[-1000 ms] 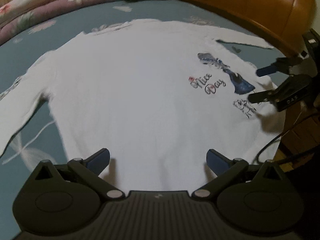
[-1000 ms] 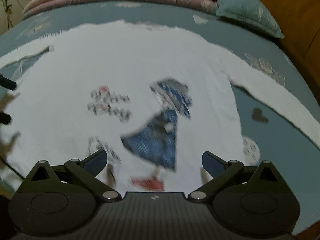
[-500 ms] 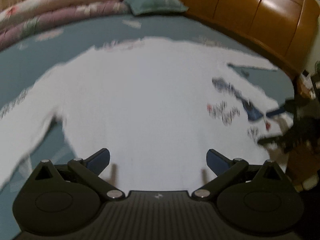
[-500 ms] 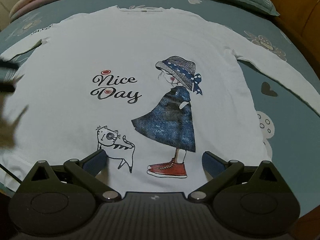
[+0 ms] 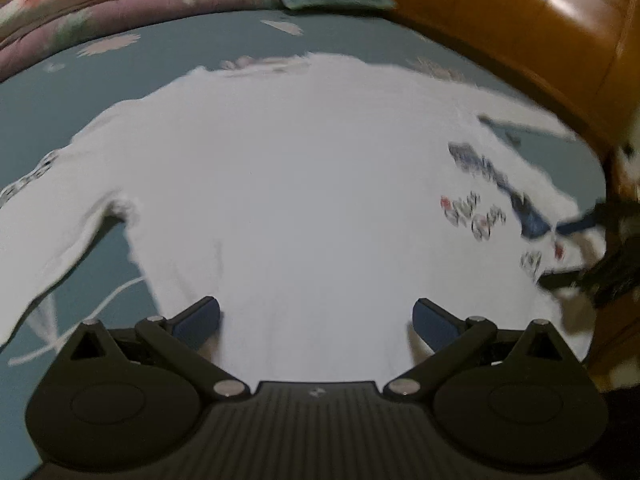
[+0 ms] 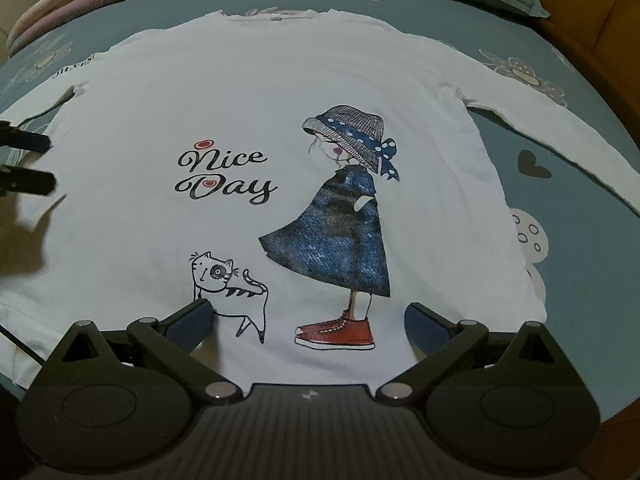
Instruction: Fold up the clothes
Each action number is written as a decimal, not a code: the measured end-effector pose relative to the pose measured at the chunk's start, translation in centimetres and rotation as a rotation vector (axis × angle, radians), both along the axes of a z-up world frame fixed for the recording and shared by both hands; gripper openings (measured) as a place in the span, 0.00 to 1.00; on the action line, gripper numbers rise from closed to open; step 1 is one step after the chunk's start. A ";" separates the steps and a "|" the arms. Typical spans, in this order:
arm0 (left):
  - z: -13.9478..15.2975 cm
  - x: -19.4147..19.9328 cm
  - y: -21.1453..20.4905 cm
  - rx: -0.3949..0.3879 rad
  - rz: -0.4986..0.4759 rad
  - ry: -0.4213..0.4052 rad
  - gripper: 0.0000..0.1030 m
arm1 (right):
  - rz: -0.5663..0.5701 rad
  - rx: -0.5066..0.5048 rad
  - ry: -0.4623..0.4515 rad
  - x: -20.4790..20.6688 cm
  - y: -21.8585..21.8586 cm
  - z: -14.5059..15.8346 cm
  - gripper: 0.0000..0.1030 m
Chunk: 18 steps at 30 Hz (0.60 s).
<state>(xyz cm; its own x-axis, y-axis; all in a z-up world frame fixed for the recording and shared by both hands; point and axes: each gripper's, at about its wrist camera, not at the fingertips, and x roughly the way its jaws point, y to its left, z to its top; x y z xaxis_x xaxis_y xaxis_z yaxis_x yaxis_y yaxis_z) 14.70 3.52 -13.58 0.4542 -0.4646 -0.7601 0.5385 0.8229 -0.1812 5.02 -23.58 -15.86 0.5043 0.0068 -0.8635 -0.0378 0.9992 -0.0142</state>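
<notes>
Dim indoor light, bluish cast. Left wrist view motion-blurred, shirt print smeared; glare on wooden headboard top right. Right wrist view sharp, print crisp. Fisheye bending at edges, dark corners, soft shadows under fingers.

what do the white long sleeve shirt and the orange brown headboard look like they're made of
White long-sleeve shirt: looks like soft matte knit fabric, probably cotton; it lies limp and flat with faint creases, and the printed girl and "Nice Day" lettering sit flat on it.
Orange-brown headboard: appears to be varnished wood, or a wood-look finish; it is smooth, panelled and throws bright glossy highlights.
</notes>
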 end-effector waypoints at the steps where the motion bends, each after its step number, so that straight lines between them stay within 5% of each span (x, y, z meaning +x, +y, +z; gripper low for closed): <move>1: 0.4 0.0 0.8 -0.023 0.026 0.005 0.99 | 0.002 0.000 0.004 0.1 0.0 0.0 1.00; 9: 0.3 1.2 13.6 -0.336 0.534 0.092 0.99 | 0.005 0.000 0.010 0.2 -0.2 0.1 1.00; 14: -0.8 -1.3 20.7 -0.432 0.842 0.074 0.99 | 0.006 0.001 0.010 0.3 -0.2 0.0 1.00; 18: -3.0 -4.0 24.9 -0.670 0.996 0.079 0.99 | 0.009 0.001 0.015 0.4 -0.2 0.0 1.00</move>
<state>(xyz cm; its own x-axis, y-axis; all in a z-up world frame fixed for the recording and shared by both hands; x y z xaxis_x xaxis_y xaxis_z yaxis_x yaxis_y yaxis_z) 10.68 28.47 -16.61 0.8013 -0.2498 -0.5435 -0.3116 0.6013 -0.7358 5.44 -23.81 -15.85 0.4911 0.0116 -0.8710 -0.0465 0.9988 -0.0130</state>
